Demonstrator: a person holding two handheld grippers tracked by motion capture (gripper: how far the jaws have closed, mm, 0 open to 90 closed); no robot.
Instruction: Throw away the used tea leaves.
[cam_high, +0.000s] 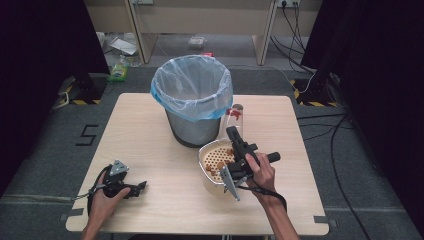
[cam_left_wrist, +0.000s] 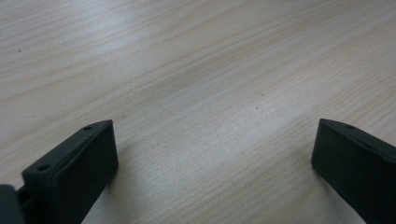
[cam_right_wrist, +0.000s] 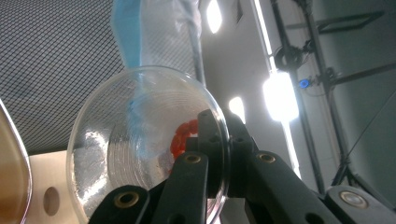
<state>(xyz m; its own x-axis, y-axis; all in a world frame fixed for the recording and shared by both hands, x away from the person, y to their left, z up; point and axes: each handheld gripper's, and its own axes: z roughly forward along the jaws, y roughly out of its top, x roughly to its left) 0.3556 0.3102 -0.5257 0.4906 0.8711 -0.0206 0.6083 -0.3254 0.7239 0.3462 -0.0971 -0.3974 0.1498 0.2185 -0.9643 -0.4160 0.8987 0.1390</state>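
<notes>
**A:** High view, near edge first: left gripper lying low on the wooden table at its front left, held in the left hand. What does the left gripper view add?

**B:** Jaws spread wide, bare wood grain between them, nothing held.

**A:** Next, right of centre: right gripper in the right hand, above a cream perforated basket with brownish bits inside.

**B:** Right gripper view: jaws closed on the rim of a clear plastic cup, one inside, one outside. Ribbed base, something red within.

**A:** Cup's place?

**B:** Just beside the mesh bin, raised and tilted over the basket's far edge.

**A:** Farthest: the bin's blue-white liner.
</notes>
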